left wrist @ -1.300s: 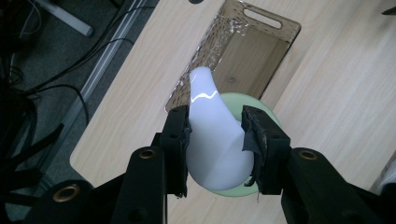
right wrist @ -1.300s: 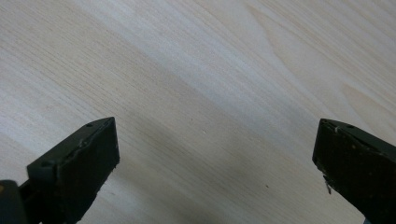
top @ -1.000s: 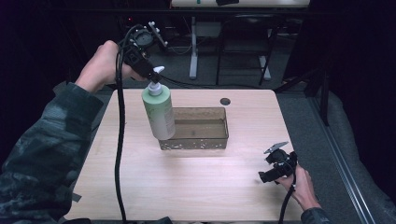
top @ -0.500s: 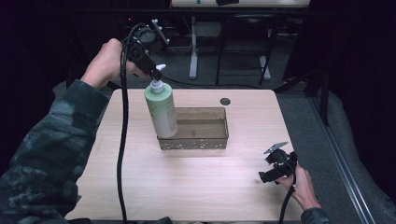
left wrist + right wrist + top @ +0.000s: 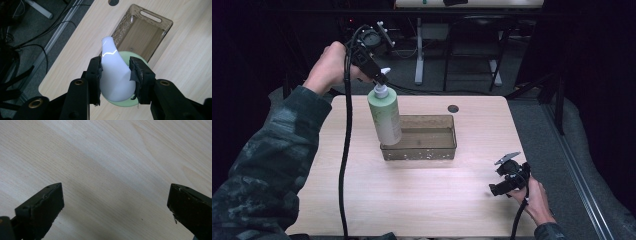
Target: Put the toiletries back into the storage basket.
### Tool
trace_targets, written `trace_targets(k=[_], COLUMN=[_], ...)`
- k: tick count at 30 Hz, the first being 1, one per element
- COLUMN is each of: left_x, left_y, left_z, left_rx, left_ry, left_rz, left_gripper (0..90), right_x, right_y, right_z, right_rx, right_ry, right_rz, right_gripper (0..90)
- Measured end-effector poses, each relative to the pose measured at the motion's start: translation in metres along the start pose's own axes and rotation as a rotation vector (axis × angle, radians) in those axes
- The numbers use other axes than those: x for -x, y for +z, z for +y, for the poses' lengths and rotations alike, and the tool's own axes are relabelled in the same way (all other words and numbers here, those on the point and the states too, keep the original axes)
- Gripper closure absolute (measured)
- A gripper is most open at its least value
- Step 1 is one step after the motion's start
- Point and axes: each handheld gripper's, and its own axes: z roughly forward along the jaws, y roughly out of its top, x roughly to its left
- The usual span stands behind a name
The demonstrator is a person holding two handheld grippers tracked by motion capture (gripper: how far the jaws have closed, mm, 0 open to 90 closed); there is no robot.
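The left claw (image 5: pixel 381 80) clenched the white pump head (image 5: pixel 113 72) of a green bottle (image 5: pixel 385 116), which hung tilted over the near left end of the tray (image 5: pixel 432 150) on the desk (image 5: pixel 422 200). No label was readable. The left claw's view looked straight down past the pump into the tray. The right claw (image 5: pixel 507 184) rested released near the desk's right edge, well apart.

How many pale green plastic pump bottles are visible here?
1. The pale green plastic pump bottle hangs from the left gripper, over the left end of the brown bin.
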Motion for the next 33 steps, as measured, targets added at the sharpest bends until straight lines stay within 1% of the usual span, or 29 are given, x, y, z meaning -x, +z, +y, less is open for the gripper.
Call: trace_targets(k=[4, 8, 14, 16, 20, 22, 24, 25, 27, 29, 30, 33], left_x=[0.0, 0.0, 0.001, 0.002, 0.002, 0.002, 0.002, 0.001, 0.001, 0.001, 0.001, 0.001], left_y=[0.003, 0.006, 0.009, 0.011, 0.013, 0.015, 0.016, 0.017, 0.019, 0.02, 0.021, 0.022], left_z=[0.0, 0.001, 0.003, 0.003, 0.004, 0.004, 0.004, 0.004, 0.004, 0.004, 0.004, 0.004], left_rx=[-0.003, 0.005, 0.006, 0.008, 0.006, 0.009, 0.009, 0.01, 0.007, 0.015, 0.014, 0.018], left_ry=[0.005, -0.005, 0.008, 0.003, 0.008, 0.008, 0.003, 0.009, 0.008, 0.005, -0.003, 0.004], left_rz=[0.005, 0.007, 0.013, 0.012, 0.014, 0.015, 0.012, 0.011, 0.008, 0.006, 0.002, 0.002], left_gripper=[63.3, 63.3, 63.3, 63.3, 63.3, 63.3, 63.3, 63.3, 63.3, 63.3, 63.3, 63.3], right_x=[0.0, 0.0, 0.0, 0.0, 0.0, 0.0, 0.0, 0.0, 0.0, 0.0, 0.0, 0.0], right_y=[0.0, 0.0, 0.0, 0.0, 0.0, 0.0, 0.0, 0.0, 0.0, 0.0, 0.0, 0.0], right_z=[0.0, 0.0, 0.0, 0.0, 0.0, 0.0, 0.0, 0.0, 0.0, 0.0, 0.0, 0.0], right_rx=[-0.001, -0.001, -0.005, -0.005, -0.003, -0.001, -0.002, -0.001, -0.002, -0.002, -0.002, -0.003], right_ry=[-0.001, 0.002, 0.001, 0.002, -0.008, 0.001, -0.002, -0.001, -0.002, -0.004, -0.004, -0.006], right_rz=[-0.001, 0.0, 0.001, 0.0, -0.006, -0.003, -0.004, -0.004, -0.005, -0.005, -0.005, -0.007], right_gripper=[0.3, 0.3, 0.3, 0.3, 0.4, 0.4, 0.4, 0.4, 0.4, 0.4, 0.5, 0.6])
